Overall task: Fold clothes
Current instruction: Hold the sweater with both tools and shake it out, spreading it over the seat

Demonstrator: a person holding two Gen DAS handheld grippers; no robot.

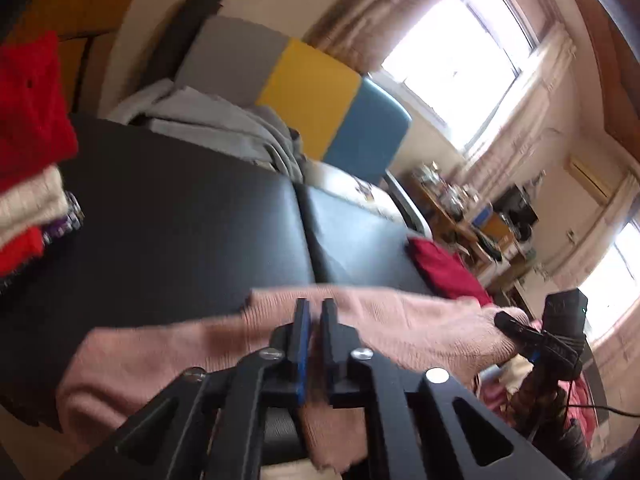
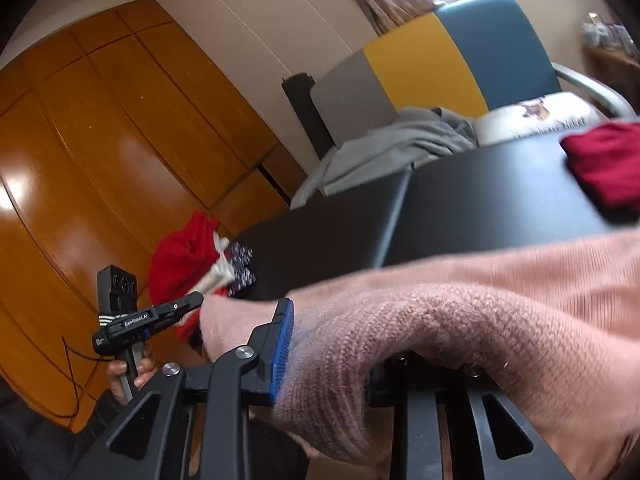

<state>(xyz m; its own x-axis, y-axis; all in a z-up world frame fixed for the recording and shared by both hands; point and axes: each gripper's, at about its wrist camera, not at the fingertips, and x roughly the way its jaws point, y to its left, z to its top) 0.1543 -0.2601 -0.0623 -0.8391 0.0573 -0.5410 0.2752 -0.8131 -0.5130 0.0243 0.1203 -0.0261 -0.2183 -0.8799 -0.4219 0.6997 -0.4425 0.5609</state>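
1. Now we pinch the fuzzy pink knit sweater in both tools: the left gripper is pressed together on its edge, and the right gripper is clamped on a thick bunched fold.
2. We should keep the span taut and level between them.
3. Beyond the fingertips, it stretches above the black padded table.

Lived-in home bedroom. Ahead of the tongs: colour-block headboard, rumpled grey bedding, curtained window. Left of the right tongs: wooden wardrobe. Far right: cluttered shelf.
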